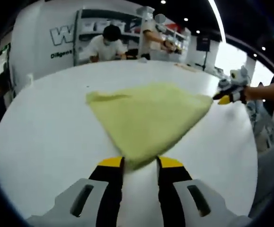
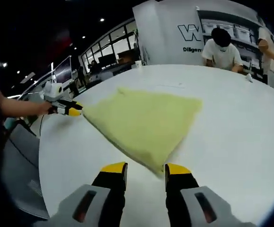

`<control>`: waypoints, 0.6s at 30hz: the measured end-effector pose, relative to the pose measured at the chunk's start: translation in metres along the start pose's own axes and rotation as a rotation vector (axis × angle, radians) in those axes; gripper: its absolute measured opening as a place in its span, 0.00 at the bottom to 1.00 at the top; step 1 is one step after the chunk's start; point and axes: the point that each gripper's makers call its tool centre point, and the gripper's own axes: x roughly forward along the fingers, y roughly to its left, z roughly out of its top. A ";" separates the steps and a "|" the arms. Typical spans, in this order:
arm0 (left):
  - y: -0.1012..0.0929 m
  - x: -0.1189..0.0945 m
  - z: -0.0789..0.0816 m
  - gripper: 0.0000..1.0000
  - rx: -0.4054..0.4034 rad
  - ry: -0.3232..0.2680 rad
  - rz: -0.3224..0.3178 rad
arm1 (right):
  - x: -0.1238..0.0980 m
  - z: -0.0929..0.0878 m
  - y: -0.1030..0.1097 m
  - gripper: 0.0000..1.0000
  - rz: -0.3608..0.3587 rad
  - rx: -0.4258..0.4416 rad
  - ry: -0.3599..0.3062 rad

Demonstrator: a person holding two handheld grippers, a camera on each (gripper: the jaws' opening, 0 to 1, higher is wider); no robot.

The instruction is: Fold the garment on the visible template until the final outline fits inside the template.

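Observation:
A yellow-green garment (image 1: 148,118) lies on the white table (image 1: 47,137), folded into a rough triangle. My left gripper (image 1: 140,164) is at its near corner; the cloth fills the narrow gap between the yellow-tipped jaws, which are shut on it. In the right gripper view the left gripper (image 2: 75,109) meets the garment's (image 2: 146,123) far-left corner. My right gripper (image 2: 146,169) holds another corner, whose tip sits between the jaws against the right one. From the left gripper view, the right gripper (image 1: 224,98) pinches the cloth's right point, with a person's hand behind it.
The round white table's edge (image 2: 47,156) runs close on the left of the right gripper view, with a grey chair (image 2: 18,165) beside it. Two people (image 1: 106,45) work at shelves beyond the far edge. A small white object (image 2: 249,77) lies on the far tabletop.

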 end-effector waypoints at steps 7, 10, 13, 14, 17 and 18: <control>-0.009 0.005 0.010 0.16 0.020 -0.003 -0.056 | 0.000 0.001 0.006 0.29 0.020 0.001 0.009; -0.005 0.004 0.009 0.12 0.028 -0.008 -0.060 | -0.002 0.000 0.007 0.29 0.025 0.014 0.002; -0.001 0.001 0.002 0.10 0.033 0.021 -0.057 | -0.005 -0.004 0.003 0.28 0.016 0.020 0.013; -0.001 0.001 0.001 0.09 0.037 0.023 -0.055 | -0.005 -0.005 0.001 0.27 0.015 0.023 0.013; 0.002 0.001 -0.001 0.05 0.040 0.024 -0.055 | -0.005 -0.006 0.002 0.27 0.018 0.023 0.011; 0.003 0.001 -0.001 0.04 0.041 0.024 -0.055 | -0.004 -0.005 0.004 0.27 0.019 0.024 0.011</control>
